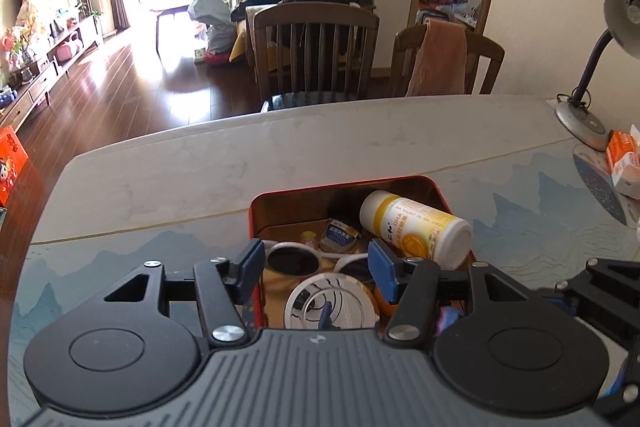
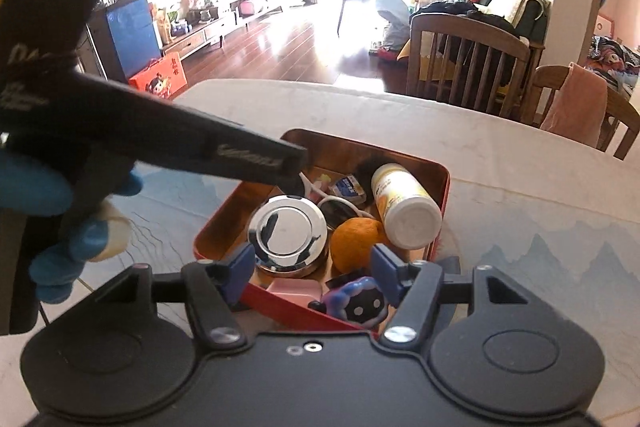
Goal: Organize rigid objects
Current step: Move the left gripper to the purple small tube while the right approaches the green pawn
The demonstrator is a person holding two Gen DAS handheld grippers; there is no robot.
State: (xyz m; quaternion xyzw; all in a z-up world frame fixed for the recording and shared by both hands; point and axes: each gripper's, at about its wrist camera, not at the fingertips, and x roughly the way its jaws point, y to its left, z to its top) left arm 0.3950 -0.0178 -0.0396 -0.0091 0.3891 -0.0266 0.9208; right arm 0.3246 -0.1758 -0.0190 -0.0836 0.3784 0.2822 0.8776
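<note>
A red tin box (image 1: 439, 195) (image 2: 216, 227) stands on the table. It holds a white-and-yellow bottle (image 1: 416, 227) (image 2: 404, 207) lying on its side, white sunglasses (image 1: 296, 261) (image 2: 340, 211), a round chrome-lidded jar (image 1: 330, 301) (image 2: 286, 227), an orange (image 2: 356, 239), a small packet (image 1: 340, 237), a pink item (image 2: 292, 287) and a purple toy figure (image 2: 356, 303). My left gripper (image 1: 316, 263) hangs open over the tin's left part, gripping nothing. My right gripper (image 2: 313, 267) is open above the tin's near edge, also holding nothing. In the right wrist view a blue-gloved hand (image 2: 80, 243) carries the left gripper.
A grey desk lamp (image 1: 588, 99) and orange-and-white cartons (image 1: 624, 159) sit at the table's far right. Two wooden chairs (image 1: 316, 51) (image 1: 444, 63) stand behind the far edge, one draped with a pink cloth. A red gift box (image 2: 158, 79) lies on the floor.
</note>
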